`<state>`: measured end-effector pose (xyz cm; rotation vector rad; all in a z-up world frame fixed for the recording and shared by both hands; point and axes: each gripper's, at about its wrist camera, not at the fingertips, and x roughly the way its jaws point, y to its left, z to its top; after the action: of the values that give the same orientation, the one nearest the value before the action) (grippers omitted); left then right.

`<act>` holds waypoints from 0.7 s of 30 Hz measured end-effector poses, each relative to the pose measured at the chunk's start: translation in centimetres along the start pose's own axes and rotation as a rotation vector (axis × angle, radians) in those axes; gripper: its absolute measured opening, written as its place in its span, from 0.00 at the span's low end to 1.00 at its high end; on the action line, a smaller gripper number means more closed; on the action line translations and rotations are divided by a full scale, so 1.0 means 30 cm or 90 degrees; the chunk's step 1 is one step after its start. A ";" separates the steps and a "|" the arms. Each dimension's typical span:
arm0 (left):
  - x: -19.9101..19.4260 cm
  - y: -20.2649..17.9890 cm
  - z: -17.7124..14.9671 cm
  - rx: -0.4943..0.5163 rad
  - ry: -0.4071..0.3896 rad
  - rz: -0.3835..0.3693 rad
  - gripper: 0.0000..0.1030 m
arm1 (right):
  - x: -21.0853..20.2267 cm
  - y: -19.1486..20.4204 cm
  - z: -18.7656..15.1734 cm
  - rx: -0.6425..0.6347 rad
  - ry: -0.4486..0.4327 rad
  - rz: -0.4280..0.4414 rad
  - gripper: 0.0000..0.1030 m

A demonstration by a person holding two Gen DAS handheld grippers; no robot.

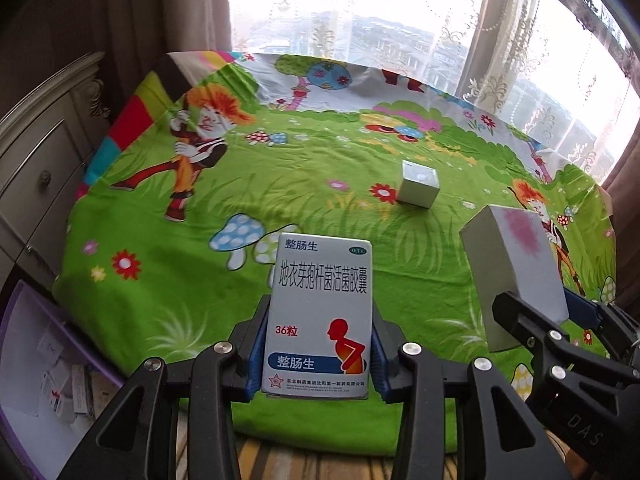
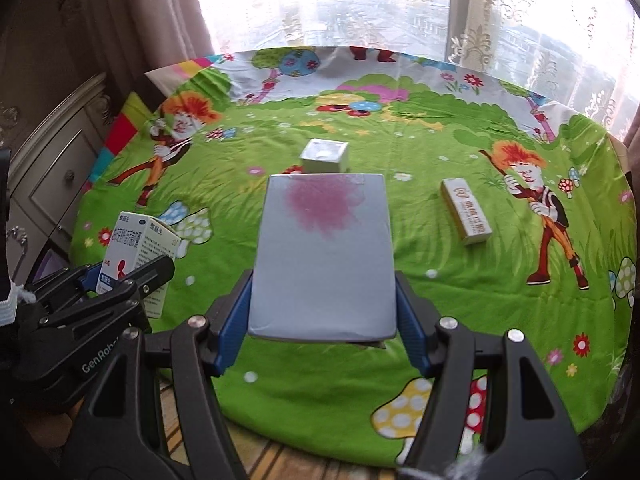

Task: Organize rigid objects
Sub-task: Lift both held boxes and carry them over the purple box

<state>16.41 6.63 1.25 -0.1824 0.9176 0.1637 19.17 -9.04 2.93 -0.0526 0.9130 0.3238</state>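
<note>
My left gripper [image 1: 318, 360] is shut on a white medicine box with blue Chinese print and a red figure [image 1: 320, 312], held upright above the near edge of the table. It also shows in the right wrist view [image 2: 140, 252]. My right gripper [image 2: 324, 320] is shut on a grey box with a pink blotch [image 2: 324, 256], seen at the right in the left wrist view [image 1: 516, 264]. A small silver cube box [image 2: 325, 155] and a long cream box [image 2: 466, 211] lie on the cloth.
A round table wears a green cartoon cloth [image 1: 200, 280]. A purple bin [image 1: 48, 360] with several small boxes sits low at the left. A white drawer cabinet [image 1: 40, 152] stands at the left. A curtained window [image 1: 360, 12] is behind.
</note>
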 end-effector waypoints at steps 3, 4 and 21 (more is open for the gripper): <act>-0.034 0.054 -0.017 -0.012 -0.007 0.006 0.41 | -0.014 0.065 -0.013 -0.023 0.004 0.014 0.67; -0.045 0.074 -0.022 -0.017 -0.009 0.008 0.41 | -0.017 0.086 -0.017 -0.028 0.008 0.022 0.67; -0.199 0.670 -0.163 -0.186 -0.008 0.115 0.42 | -0.059 0.570 -0.086 -0.179 0.063 0.171 0.67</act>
<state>4.70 24.69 1.37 -0.3682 0.8953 0.4668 11.08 6.28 4.30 -0.2068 0.9693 0.7034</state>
